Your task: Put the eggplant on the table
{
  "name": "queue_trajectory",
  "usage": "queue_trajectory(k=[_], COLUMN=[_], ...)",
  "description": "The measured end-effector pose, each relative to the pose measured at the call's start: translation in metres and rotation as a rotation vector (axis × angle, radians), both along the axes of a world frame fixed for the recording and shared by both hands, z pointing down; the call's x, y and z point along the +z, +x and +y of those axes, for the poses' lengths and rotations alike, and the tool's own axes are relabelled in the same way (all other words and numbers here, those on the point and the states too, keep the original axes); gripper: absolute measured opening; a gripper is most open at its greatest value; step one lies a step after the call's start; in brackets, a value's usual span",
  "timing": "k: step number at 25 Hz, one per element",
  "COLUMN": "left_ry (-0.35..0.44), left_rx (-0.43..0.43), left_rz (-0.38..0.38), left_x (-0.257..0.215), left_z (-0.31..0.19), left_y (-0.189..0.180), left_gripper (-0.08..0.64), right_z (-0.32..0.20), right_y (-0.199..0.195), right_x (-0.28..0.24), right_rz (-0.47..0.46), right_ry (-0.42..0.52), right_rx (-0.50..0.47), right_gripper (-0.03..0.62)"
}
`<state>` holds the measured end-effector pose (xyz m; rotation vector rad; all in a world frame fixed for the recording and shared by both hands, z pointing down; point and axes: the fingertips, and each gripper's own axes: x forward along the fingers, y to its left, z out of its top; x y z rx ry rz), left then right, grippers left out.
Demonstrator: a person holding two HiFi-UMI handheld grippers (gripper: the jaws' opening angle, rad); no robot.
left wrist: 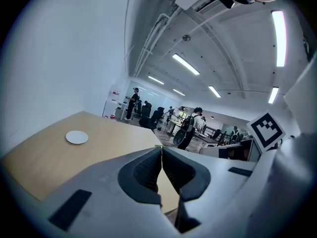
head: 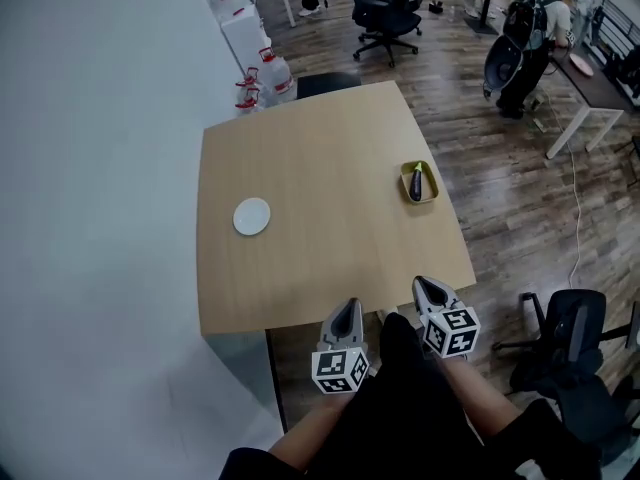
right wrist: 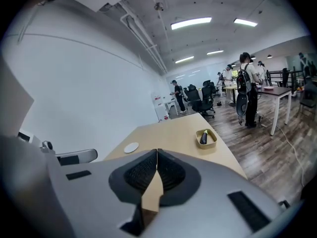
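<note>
- Left gripper [left wrist: 161,153]: jaws closed, pad tips touching, nothing between them.
- Right gripper [right wrist: 157,155]: jaws closed tip to tip, also empty.
- In the head view both grippers sit side by side at the near edge of the table [head: 320,258], pointing across it, the right one nearer the table's near right corner.
- The person's forearms and dark clothing fill the frame just short of the table's near edge.
- Eggplant [head: 415,184]: dark, lying lengthwise in a small yellow tray [head: 432,192] on the table, close to the table's right edge and about halfway along it. It is well apart from both grippers.
- Plate [head: 252,216]: small, white, round, on the table's left half, well apart from the tray.
- Chair [head: 570,330]: black, on the wood floor off the table's near right corner.
- Jugs [head: 268,70]: white with red caps, against the wall past the table's far left corner.
- Person with a backpack [head: 535,30]: standing well beyond the table's far right corner, beside another desk.
</note>
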<state>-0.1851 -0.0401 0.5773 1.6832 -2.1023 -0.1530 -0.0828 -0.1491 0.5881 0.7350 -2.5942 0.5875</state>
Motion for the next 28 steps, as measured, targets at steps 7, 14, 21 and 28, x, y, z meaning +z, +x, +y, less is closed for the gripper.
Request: queue_trajectory(k=[7, 14, 21, 28], left_ry=[0.004, 0.034, 0.022, -0.006], left_rx=[-0.007, -0.03, -0.011, 0.012], left_rz=[0.095, 0.028, -0.014, -0.04], left_x=[0.014, -0.007, -0.025, -0.029], left_z=[0.054, 0.065, 0.053, 0.029], left_y=[0.034, 0.056, 0.102, 0.139], left_gripper=[0.018, 0.018, 0.018, 0.018], right_z=[0.061, 0.085, 0.079, 0.058], right_y=[0.031, 0.055, 0.104, 0.145], right_x=[-0.008, -0.034, -0.043, -0.053], right_rz=[0.012, 0.007, 0.013, 0.0], right_ry=[0.04, 0.123, 0.141, 0.16], right_rx=[0.013, -0.045, -0.028, -0.006], right_gripper=[0.061, 0.061, 0.06, 0.06])
